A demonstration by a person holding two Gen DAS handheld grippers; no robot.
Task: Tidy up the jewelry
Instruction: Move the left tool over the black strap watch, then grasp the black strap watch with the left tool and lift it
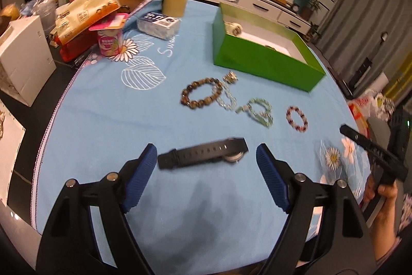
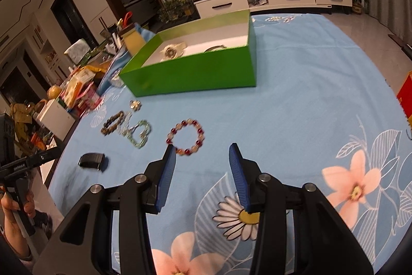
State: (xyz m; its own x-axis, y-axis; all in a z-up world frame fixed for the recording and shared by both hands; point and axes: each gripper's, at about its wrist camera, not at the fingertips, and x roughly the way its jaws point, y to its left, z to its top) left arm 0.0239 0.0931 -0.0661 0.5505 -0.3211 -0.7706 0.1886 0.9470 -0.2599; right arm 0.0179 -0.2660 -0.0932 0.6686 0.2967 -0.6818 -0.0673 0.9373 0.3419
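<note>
Left gripper (image 1: pixel 206 159) is angled down, jaws spread wide around the black watch (image 1: pixel 203 153); right gripper (image 2: pixel 202 155) tilted down, parted, nothing pinched.

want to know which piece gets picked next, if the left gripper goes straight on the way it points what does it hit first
Most likely the black watch, lying flat on the blue cloth just ahead of the open left gripper, roughly between its fingertips. The beaded bracelets lie farther on. Depth is hard to judge here.

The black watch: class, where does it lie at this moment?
In the left wrist view the black watch lies flat on the blue tablecloth, just ahead of the open left gripper, nearer than the brown bead bracelet.
</note>
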